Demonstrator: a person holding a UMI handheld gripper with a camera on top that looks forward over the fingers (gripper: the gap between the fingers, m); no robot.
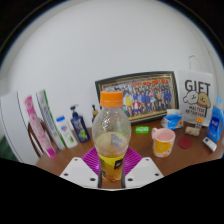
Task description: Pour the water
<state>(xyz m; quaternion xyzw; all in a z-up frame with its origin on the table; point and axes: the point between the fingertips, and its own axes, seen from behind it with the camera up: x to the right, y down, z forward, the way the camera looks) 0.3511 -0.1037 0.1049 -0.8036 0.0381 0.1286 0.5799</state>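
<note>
A clear plastic bottle (pixel 111 135) with an orange cap and a yellow label stands upright between my fingers, raised in front of the table. My gripper (pixel 112 168) is shut on the bottle, its magenta pads (pixel 92 161) pressing the lower labelled part from both sides. An orange-pink cup (pixel 163 142) stands on the brown table (pixel 185 160) to the right of the bottle, apart from it. The bottle's base is hidden behind my fingers.
A framed group photo (pixel 140 97) leans on the white wall behind. A white GIFT bag (pixel 197 100), a blue cup (pixel 174 120) and a blue box (pixel 215 125) stand right. Small bottles (pixel 79 126) and pink-green packages (pixel 42 122) stand left.
</note>
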